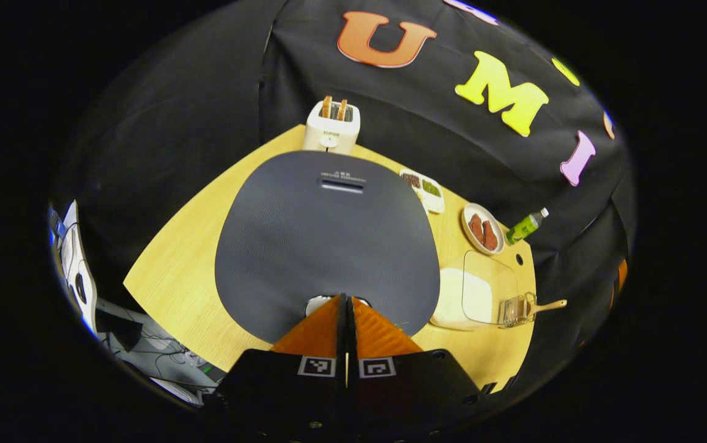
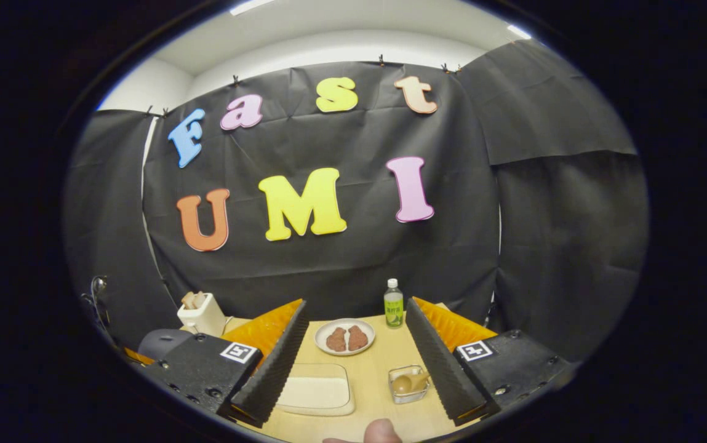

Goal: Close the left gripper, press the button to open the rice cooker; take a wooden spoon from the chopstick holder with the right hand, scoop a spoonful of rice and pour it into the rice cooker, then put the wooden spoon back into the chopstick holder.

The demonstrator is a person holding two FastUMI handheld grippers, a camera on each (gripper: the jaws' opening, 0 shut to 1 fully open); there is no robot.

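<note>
the left gripper (image 1: pixel 346 301) has its two fingers pressed together with nothing between them, and its joined tip sits right over the small pale release button (image 1: pixel 322 303) at the near edge of the dark grey, rounded rice cooker lid (image 1: pixel 325 237), which is down and shut on the light wooden table (image 1: pixel 175 277). whether the tip is touching the button or just above it cannot be told. the step in hand looks like the button press, so the good way is to keep the fingers together, stay centred on the button rather than sliding onto the lid, push straight down, then lift clear so the lid can swing up without hitting the gripper. the right gripper (image 2: pixel 356 344) waits with its fingers spread wide and empty, looking down at the clear square chopstick holder (image 2: pixel 407 383) with the round-bowled wooden spoon (image 2: pixel 403 383) lying in it, just beside the shallow cream tray of rice (image 2: pixel 319 392). it need only drop onto the spoon once the lid is up, grasping the handle, not the bowl.
</note>
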